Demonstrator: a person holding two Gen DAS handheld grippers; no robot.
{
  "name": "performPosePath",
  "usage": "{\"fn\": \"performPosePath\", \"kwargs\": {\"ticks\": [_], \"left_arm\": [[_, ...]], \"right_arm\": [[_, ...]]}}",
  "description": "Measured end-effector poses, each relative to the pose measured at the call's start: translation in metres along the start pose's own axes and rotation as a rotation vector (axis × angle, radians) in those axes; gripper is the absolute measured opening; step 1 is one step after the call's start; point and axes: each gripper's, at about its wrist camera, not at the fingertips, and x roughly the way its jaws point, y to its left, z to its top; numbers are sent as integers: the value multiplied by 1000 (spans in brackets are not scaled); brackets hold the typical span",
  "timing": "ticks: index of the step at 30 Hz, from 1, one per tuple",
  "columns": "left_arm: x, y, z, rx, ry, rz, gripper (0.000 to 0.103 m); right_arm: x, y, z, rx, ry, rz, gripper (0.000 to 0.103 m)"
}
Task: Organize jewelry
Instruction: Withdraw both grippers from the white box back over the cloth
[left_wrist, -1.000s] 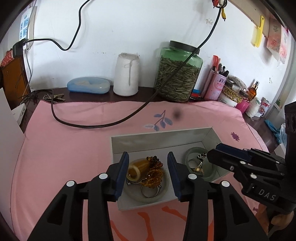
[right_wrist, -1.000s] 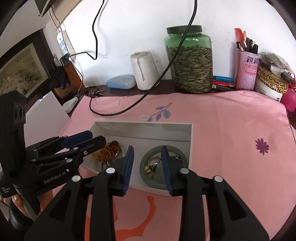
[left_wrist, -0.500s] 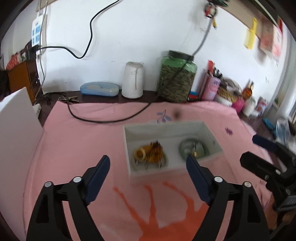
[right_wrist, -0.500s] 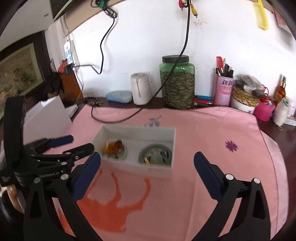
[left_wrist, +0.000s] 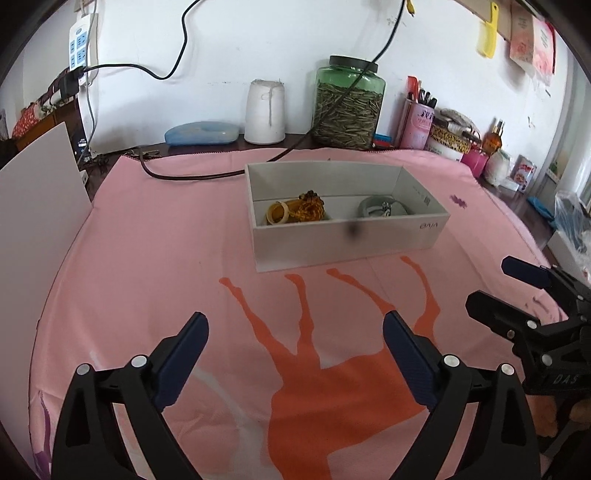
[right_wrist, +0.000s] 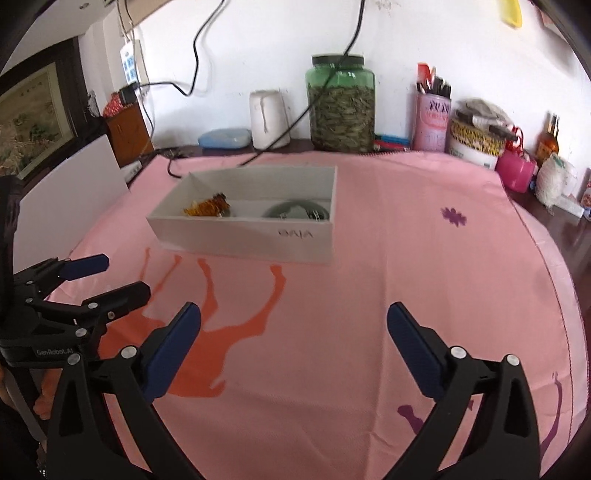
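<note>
The white box (left_wrist: 347, 236) lay ahead of both tongs, well apart, long axis crosswise. Left tongs (left_wrist: 295, 343) were opening on nothing, right tongs (right_wrist: 293, 328) gaped empty. Amber beads (left_wrist: 306, 211) sat nearer the left, the green bangle (right_wrist: 295, 209) nearer the right.

Your table carries a pink cloth (left_wrist: 155, 236) printed with an orange figure (left_wrist: 332, 369). At twelve o'clock on it sits the white box (left_wrist: 343, 240). A black cable (left_wrist: 184, 176) trails onto the cloth at eleven. Beyond the cloth's far edge, the green jar (left_wrist: 347, 103) stands on bare wood.
</note>
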Motion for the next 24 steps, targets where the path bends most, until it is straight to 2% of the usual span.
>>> {"fn": "performPosePath", "kwargs": {"ticks": [7, 13, 16, 19, 22, 24], "left_arm": [[3, -5, -5, 40, 3, 42, 95], [-2, -2, -1, 21, -32, 65, 97], [-1, -2, 6, 11, -15, 72, 97], [-5, -6, 24, 40, -13, 77, 97], [-13, -11, 44, 52, -64, 120, 97], [-13, -13, 54, 51, -73, 121, 97]], "right_arm": [[4, 0, -6, -5, 38, -17, 96], [0, 12, -5, -77, 2, -58, 96], [-2, 13, -1, -83, -11, -86, 96], [1, 9, 13, -53, 42, -64, 96], [0, 7, 32, -26, 48, -79, 96], [2, 4, 47, 5, 64, -73, 96]]}}
